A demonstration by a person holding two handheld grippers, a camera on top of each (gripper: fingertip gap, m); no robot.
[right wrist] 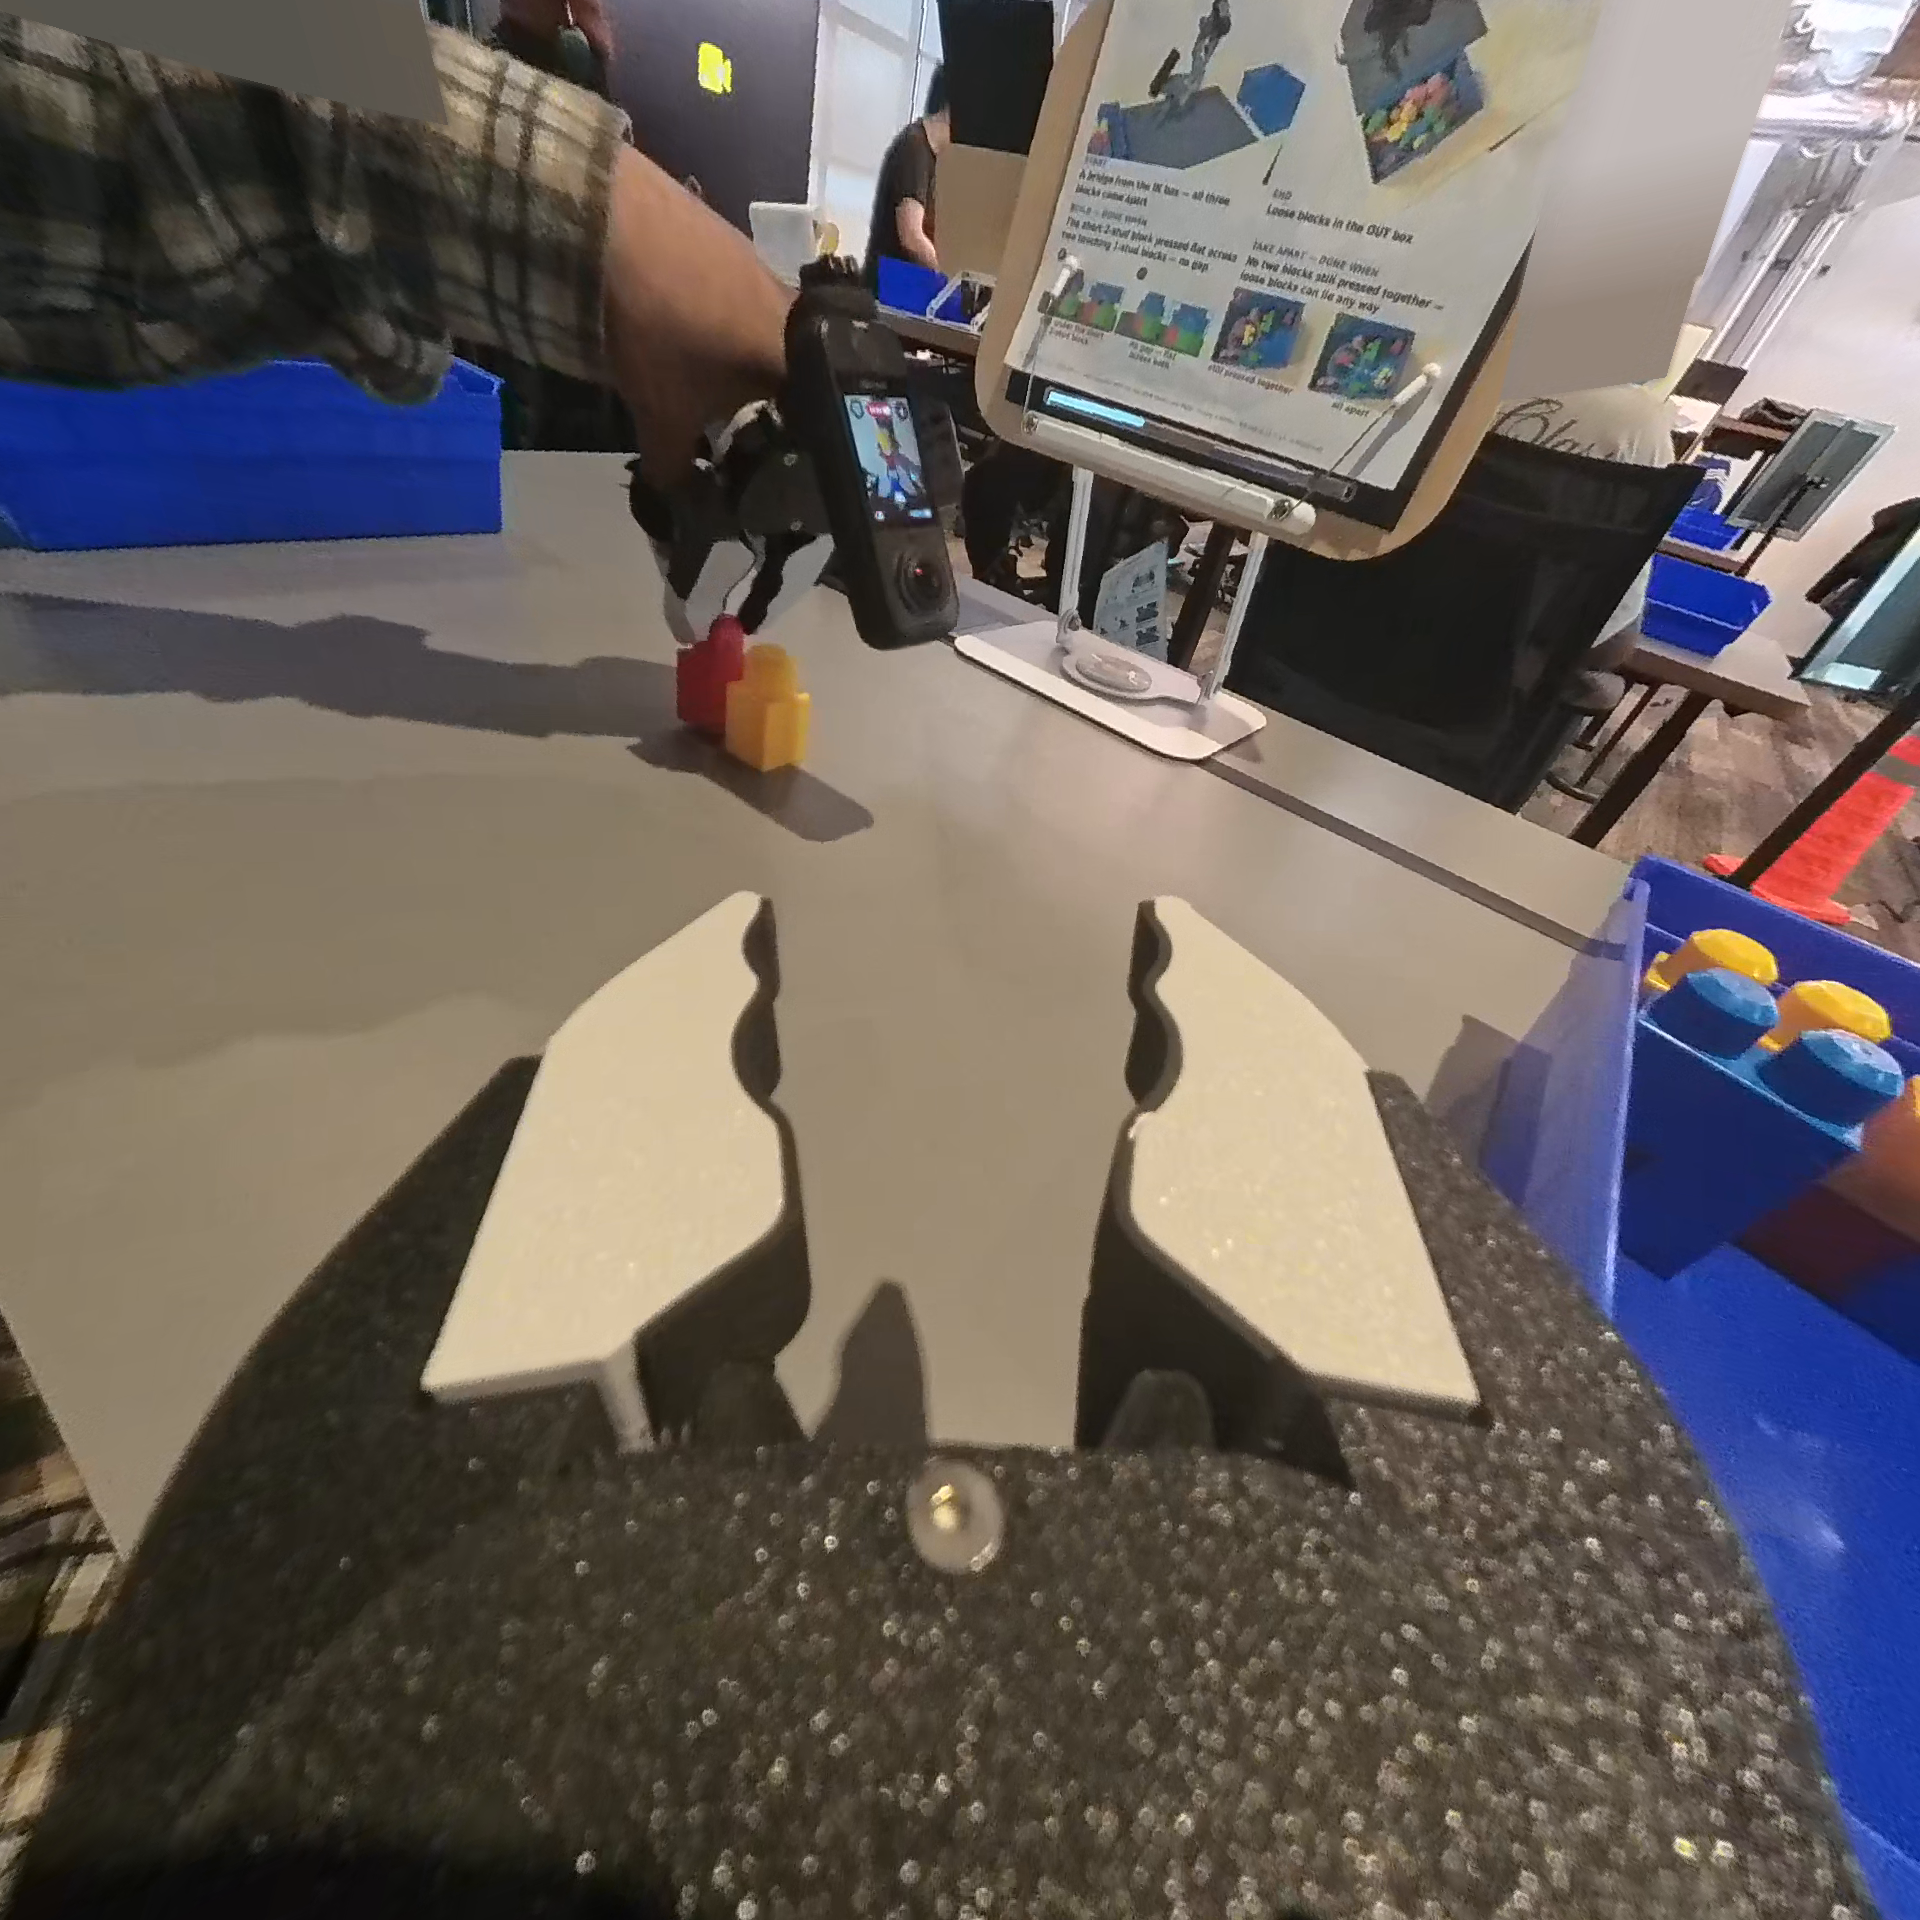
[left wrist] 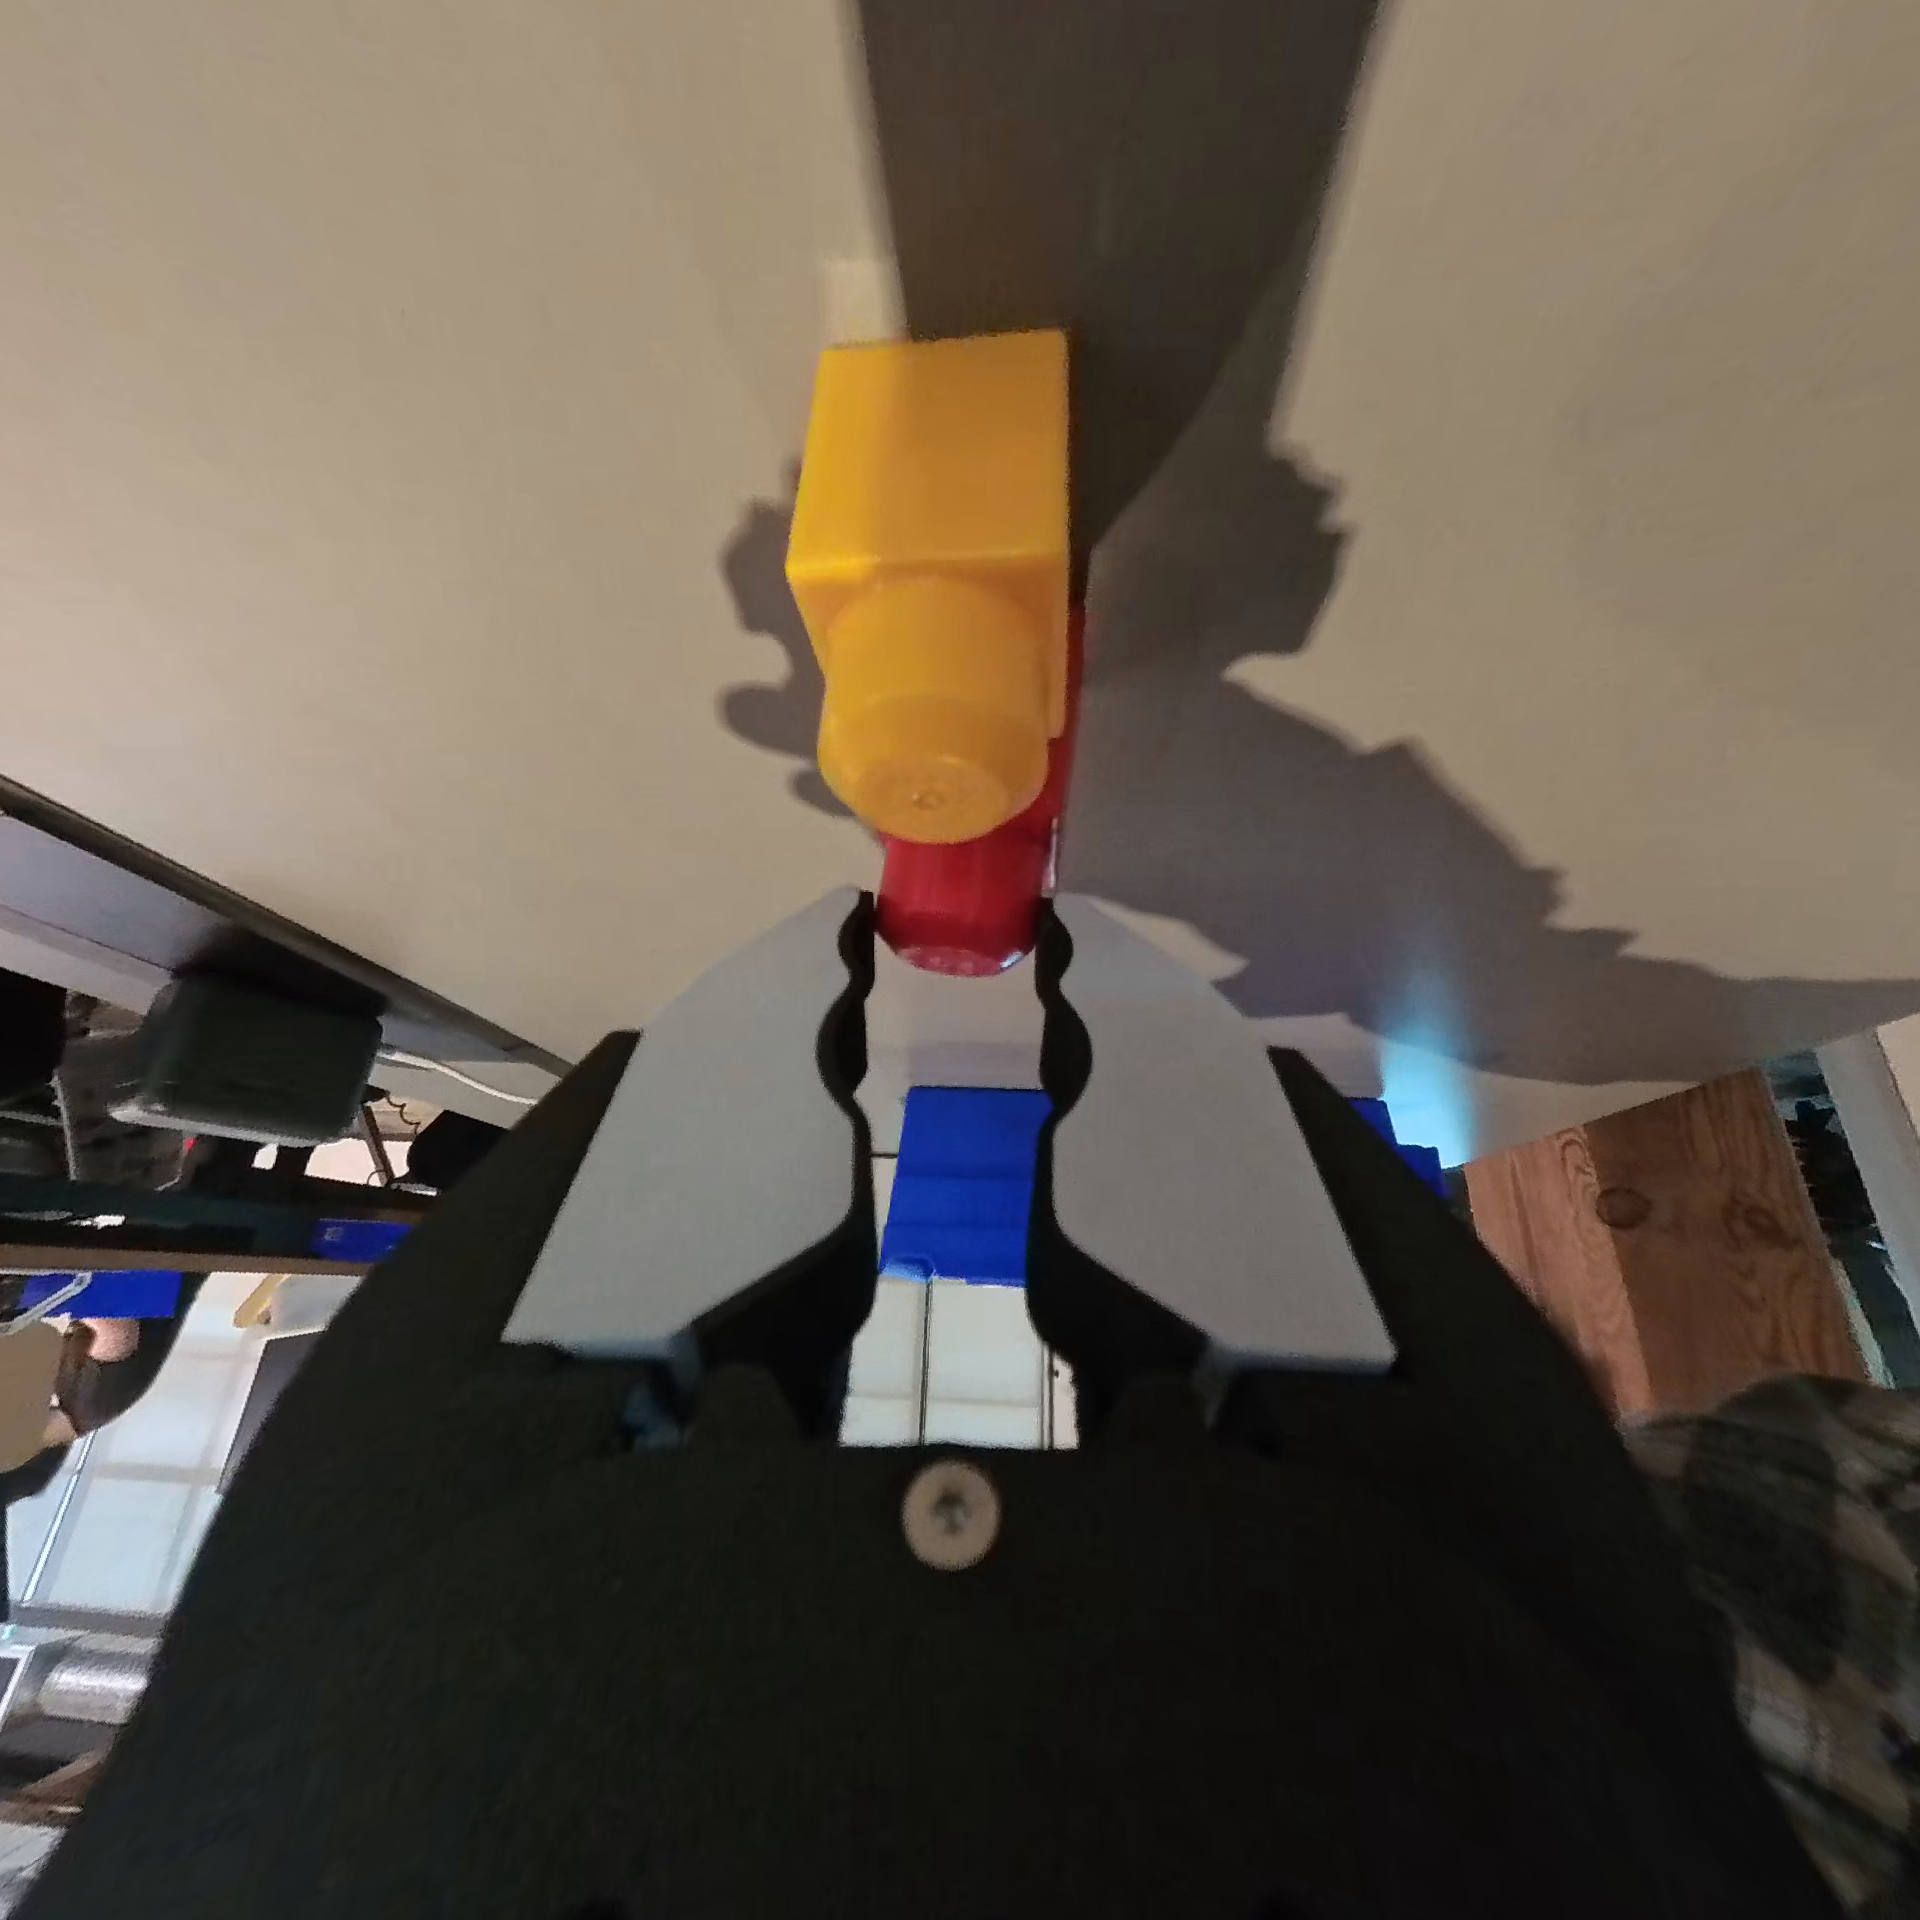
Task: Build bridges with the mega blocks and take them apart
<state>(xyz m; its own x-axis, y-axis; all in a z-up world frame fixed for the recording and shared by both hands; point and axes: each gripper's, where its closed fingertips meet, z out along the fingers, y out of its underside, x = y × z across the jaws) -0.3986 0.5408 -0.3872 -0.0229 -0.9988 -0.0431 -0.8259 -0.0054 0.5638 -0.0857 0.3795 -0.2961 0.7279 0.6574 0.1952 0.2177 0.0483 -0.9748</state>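
Observation:
A red one-stud block (left wrist: 971,883) and a yellow one-stud block (left wrist: 935,540) stand side by side, touching, on the grey table (right wrist: 364,883). My left gripper (left wrist: 951,914) points down at them and is shut on the red block's stud. In the right wrist view the red block (right wrist: 698,681) is behind and left of the yellow block (right wrist: 769,717), with the left gripper (right wrist: 727,615) on top of the red one. My right gripper (right wrist: 951,925) is open and empty, low over the table, well short of the blocks.
A blue bin (right wrist: 1605,1049) at the right edge holds several blocks, among them a blue one (right wrist: 1745,1112). Another blue bin (right wrist: 249,457) stands at the back left. An instruction board on a stand (right wrist: 1247,260) is at the back. A person's sleeved arm (right wrist: 312,229) holds the left gripper.

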